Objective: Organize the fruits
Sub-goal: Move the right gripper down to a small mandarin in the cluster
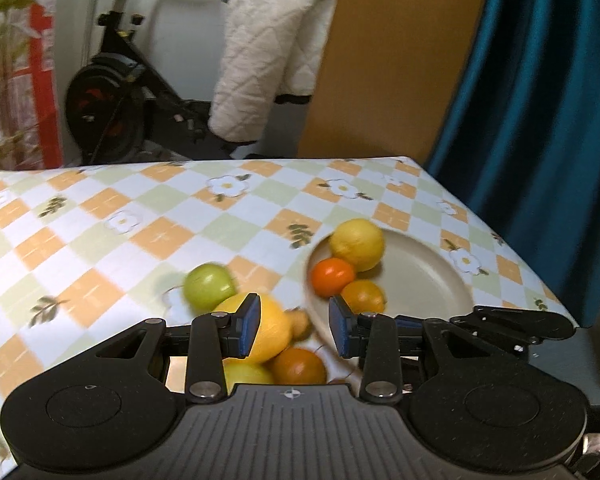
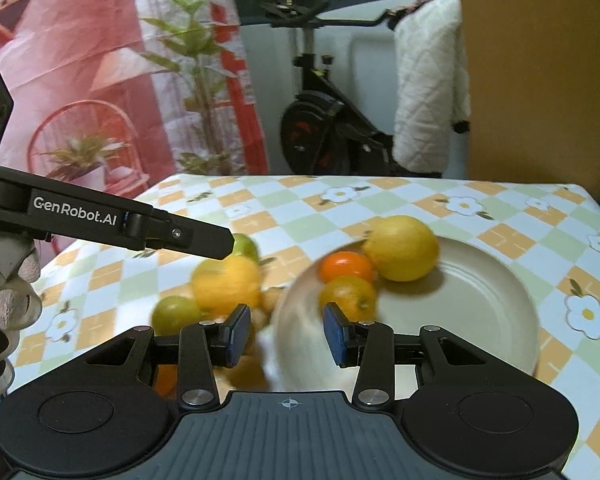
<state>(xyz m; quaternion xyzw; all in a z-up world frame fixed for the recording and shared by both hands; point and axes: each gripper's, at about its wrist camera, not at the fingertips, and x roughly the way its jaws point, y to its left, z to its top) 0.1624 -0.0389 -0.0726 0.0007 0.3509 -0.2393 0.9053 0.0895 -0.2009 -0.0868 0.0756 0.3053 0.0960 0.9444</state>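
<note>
A cream plate (image 1: 428,276) (image 2: 480,300) holds a lemon (image 1: 357,244) (image 2: 402,248), a bright orange mandarin (image 1: 332,277) (image 2: 346,266) and a darker orange fruit (image 1: 363,296) (image 2: 349,294). Left of the plate on the cloth lie a green fruit (image 1: 208,285), a big yellow fruit (image 1: 274,330) (image 2: 226,284), another orange fruit (image 1: 298,366) and a second green fruit (image 2: 176,314). My left gripper (image 1: 293,330) is open and empty above the loose pile. My right gripper (image 2: 286,334) is open and empty over the plate's near left rim.
The table (image 1: 100,220) has a checked flower cloth; its right edge runs close to the plate. Behind it stand an exercise bike (image 1: 116,92), a white quilted jacket (image 1: 260,60), a wooden board (image 1: 400,60) and a teal curtain (image 1: 540,100). The left gripper's arm (image 2: 100,224) crosses the right view.
</note>
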